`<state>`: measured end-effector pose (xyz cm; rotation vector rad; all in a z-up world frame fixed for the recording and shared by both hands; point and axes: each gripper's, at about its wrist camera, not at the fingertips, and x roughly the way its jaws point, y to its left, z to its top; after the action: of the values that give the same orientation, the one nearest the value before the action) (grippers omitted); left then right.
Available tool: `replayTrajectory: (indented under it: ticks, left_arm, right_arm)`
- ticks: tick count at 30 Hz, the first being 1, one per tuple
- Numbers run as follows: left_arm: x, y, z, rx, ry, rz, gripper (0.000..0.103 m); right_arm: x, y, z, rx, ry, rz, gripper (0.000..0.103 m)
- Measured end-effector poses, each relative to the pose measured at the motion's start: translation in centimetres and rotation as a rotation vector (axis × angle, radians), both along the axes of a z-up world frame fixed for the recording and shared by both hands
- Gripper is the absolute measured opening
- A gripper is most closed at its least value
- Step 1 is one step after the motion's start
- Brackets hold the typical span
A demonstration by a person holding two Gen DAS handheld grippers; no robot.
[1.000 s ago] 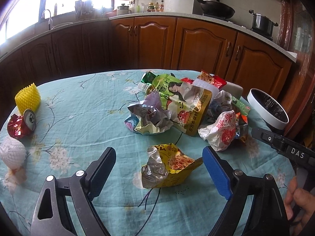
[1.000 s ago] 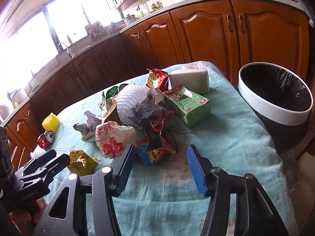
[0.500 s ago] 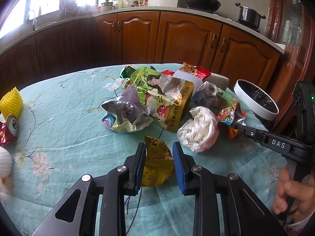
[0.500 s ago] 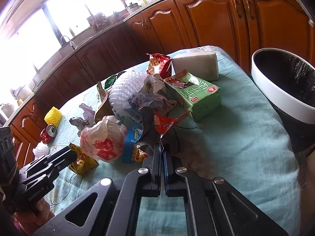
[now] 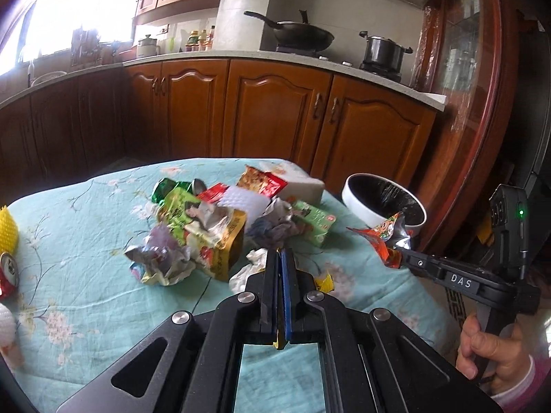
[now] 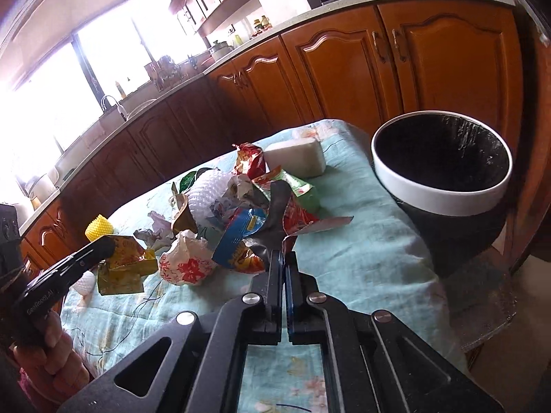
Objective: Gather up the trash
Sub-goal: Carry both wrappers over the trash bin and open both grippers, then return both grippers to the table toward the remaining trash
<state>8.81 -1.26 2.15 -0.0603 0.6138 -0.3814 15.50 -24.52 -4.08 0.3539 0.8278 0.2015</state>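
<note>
My left gripper (image 5: 279,253) is shut on a crumpled yellow snack wrapper (image 6: 124,265), lifted off the teal tablecloth (image 5: 86,275). In the left wrist view only a yellow corner (image 5: 325,282) peeks past the fingers. My right gripper (image 6: 283,253) is shut on a torn red and silver wrapper (image 6: 298,216). In the left wrist view that red wrapper (image 5: 387,237) hangs from the right gripper (image 5: 399,258) just before the bin (image 5: 358,206). The bin (image 6: 440,199) has a white rim and a black liner, and stands beside the table's right edge. The trash pile (image 5: 206,227) lies mid-table.
A white block (image 5: 303,186) and a green pack (image 5: 313,220) lie at the pile's far side. A white bag with red flowers (image 6: 186,265) sits near the front. A yellow foam net (image 5: 7,230), a red can (image 5: 7,272) and a white foam net (image 5: 5,320) are far left. Wooden cabinets stand behind.
Both grippers went from open to shut, the left on the yellow wrapper, the right on the red one. Both lifted their wrappers off the cloth and swung right towards the bin.
</note>
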Motion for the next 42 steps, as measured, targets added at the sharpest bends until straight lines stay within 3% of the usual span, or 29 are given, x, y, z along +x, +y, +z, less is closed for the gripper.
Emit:
replayTrajectory:
  ticks: [8,17,26,34,36,39,40,41,42]
  left_arm:
    - [3.3,-5.4,0.4,-0.005,-0.012,-0.112,0.001]
    - [11.6,-12.8,-1.2,-0.002,0.029,-0.18,0.001]
    - [20.9,-19.7,-2.5,-0.013,0.103,-0.202,0.001]
    - [26.5,-24.4,-4.6,0.013,0.179,-0.192,0.001]
    - [27.4,-25.1,-5.2,0.023,0.199,-0.198,0.002]
    - [27.5,-25.9,-5.7,0.026,0.224,-0.195,0.024]
    - [27.7,-26.1,-5.8,0.024,0.222,-0.192,0.036]
    - [27.8,-26.1,-5.8,0.023,0.221,-0.185,0.05]
    - [27.4,-26.1,-5.9,0.018,0.218,-0.179,0.055]
  right_arm:
    - [-0.1,-5.4,0.9,-0.019,-0.011,-0.097,0.001]
    - [1.8,-11.0,1.2,-0.06,0.006,-0.173,0.001]
    - [5.7,-15.5,0.3,-0.092,0.048,-0.193,0.001]
    - [8.7,-17.6,-1.1,-0.126,0.114,-0.181,0.002]
    - [9.2,-17.7,-1.5,-0.127,0.134,-0.176,0.007]
    - [9.6,-17.9,-2.1,-0.112,0.162,-0.175,0.009]
    - [9.7,-18.1,-2.2,-0.111,0.168,-0.181,0.012]
    - [9.7,-18.4,-2.3,-0.103,0.17,-0.186,0.023]
    - [9.7,-18.5,-2.3,-0.09,0.168,-0.191,0.033]
